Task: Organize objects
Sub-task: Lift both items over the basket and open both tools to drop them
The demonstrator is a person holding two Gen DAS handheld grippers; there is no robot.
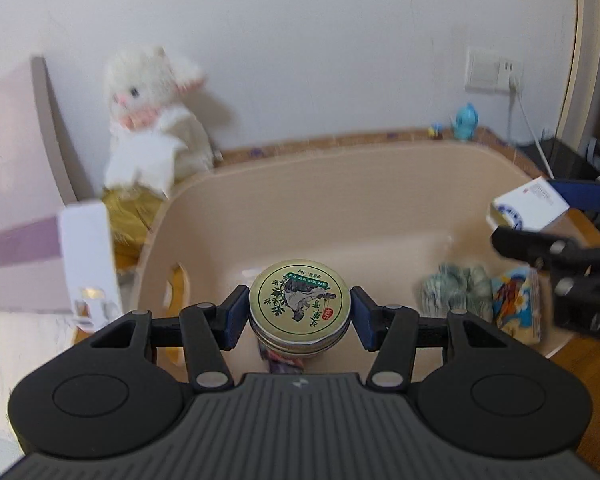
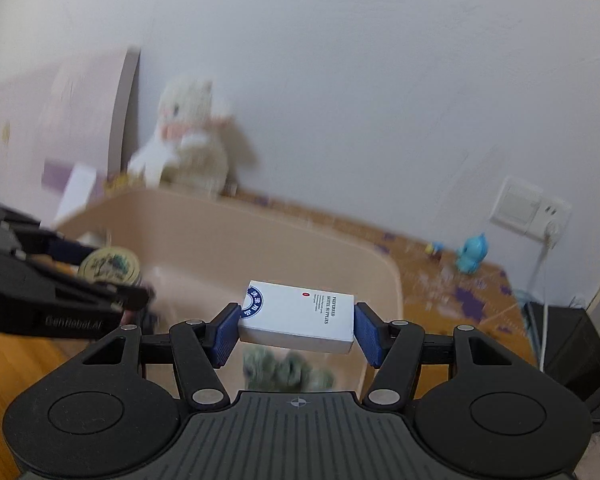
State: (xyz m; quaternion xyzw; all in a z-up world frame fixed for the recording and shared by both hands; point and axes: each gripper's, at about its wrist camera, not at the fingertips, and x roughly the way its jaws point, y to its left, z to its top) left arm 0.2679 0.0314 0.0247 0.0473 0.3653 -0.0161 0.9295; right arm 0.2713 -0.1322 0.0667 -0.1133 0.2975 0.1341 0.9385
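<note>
1. The beige bin point(image 1: 340, 200) stood on the wooden floor; on its bottom I saw a grey-green crumpled cloth point(image 1: 456, 288) beside a colourful packet point(image 1: 516, 300).
2. My left gripper point(image 1: 299, 312) hovered over the bin interior, its blue pads pressed against a round gold tin point(image 1: 299, 300) carried lid-up.
3. My right gripper point(image 2: 296, 330) was poised above the bin's near rim, its fingers clamped on the short ends of a white box point(image 2: 300, 316).
4. A white plush toy point(image 1: 152, 120) sat behind the bin, against the wall.
</note>
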